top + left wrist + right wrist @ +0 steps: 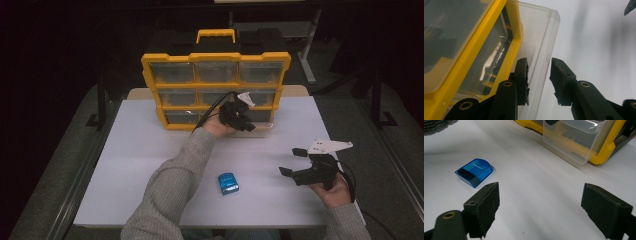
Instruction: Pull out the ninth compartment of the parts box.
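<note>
Because the clear drawer looks light, stiff and slick, the left tongs, nearly clenched around its front lip, should pinch squarely, while the right tongs hang released.

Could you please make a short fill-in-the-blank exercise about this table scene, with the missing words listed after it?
1. The frame of the drawer cabinet is ____ in colour.
2. The left hand-held gripper has its jaws around the front wall of a clear ____.
3. The small box lying on the white table is ____.
4. The jaws of the right hand-held gripper stand wide ____, with nothing between them.

Missing words: yellow; drawer; blue; open
</note>
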Demonstrator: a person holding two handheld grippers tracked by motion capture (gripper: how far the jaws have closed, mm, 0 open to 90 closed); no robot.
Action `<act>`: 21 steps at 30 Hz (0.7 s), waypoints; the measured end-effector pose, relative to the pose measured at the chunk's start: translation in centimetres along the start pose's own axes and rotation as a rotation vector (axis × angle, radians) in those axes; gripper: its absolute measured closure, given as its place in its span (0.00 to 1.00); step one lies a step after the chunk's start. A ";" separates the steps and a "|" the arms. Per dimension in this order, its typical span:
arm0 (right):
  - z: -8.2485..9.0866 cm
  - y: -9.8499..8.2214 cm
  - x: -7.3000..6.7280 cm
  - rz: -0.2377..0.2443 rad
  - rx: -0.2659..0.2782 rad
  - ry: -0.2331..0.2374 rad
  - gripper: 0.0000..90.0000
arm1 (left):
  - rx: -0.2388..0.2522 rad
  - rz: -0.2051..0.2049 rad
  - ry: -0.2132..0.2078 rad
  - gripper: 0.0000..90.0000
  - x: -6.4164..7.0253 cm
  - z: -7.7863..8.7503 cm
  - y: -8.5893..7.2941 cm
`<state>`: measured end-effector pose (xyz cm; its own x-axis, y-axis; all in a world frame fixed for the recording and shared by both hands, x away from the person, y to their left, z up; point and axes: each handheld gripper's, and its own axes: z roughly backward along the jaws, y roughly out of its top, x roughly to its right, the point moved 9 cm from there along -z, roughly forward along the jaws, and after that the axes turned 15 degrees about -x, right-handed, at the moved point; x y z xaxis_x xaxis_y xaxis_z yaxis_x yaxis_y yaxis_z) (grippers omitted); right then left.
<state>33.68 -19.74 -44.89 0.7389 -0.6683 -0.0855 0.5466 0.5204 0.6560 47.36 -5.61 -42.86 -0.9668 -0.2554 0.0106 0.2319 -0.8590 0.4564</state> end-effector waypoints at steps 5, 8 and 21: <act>0.0 0.0 0.0 0.001 0.001 0.001 0.16 | 0.002 -0.005 -0.002 0.76 0.0 0.0 0.0; 0.0 0.0 0.0 0.002 0.000 0.001 0.16 | 0.007 0.005 -0.009 0.77 0.0 0.1 -0.1; -0.2 0.0 -0.1 0.001 -0.006 0.004 0.16 | 0.012 -0.007 -0.040 0.79 0.4 0.2 -0.2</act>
<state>33.67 -19.61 -45.02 0.7410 -0.6656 -0.0884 0.5485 0.5241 0.6514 46.87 -5.45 -42.75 -0.9719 -0.2315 0.0431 0.2245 -0.8553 0.4671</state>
